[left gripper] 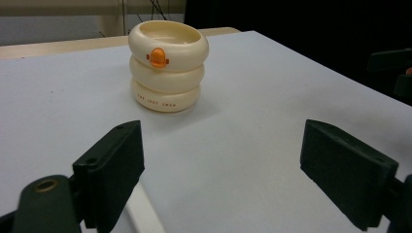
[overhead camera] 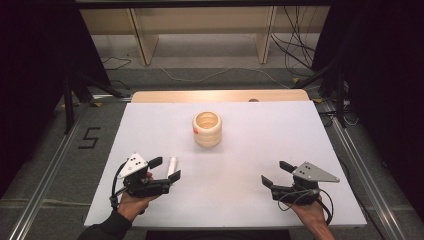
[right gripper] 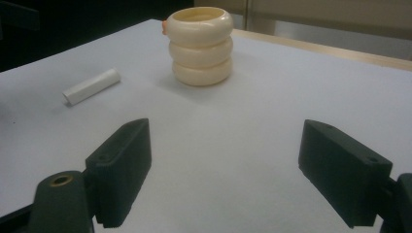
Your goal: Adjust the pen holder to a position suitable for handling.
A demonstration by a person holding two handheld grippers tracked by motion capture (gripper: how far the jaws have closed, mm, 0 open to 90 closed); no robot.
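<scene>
**Both jaws spread and empty, white tube closest to your left gripper**

Your left gripper (overhead camera: 166, 169) sits low at the near edge of the table (overhead camera: 250, 130), its jaws spread wide with nothing between them. The small white tube (overhead camera: 172, 165) lies flat on the table right at those jaws; from the high view it looks to rest just at the inner jaw, though I cannot tell whether they touch. Lying on its side like that, it offers its long flanks for a pinch, which is probably why you hold the gripper nearly level and close to the surface.

Your right gripper (overhead camera: 276, 175) mirrors it on the other side, jaws likewise spread and bare, with plain table under them. From there the tube is well off to the left of the jaws, so this hand reads as waiting.

Farther ahead of both pairs of jaws, near the middle of the table, stands the cream cup (left gripper: 168, 65), shaped like three stacked rings with an orange duck bill on the top ring. It is upright, mouth open to the top, a likely place for the tube to go
</scene>
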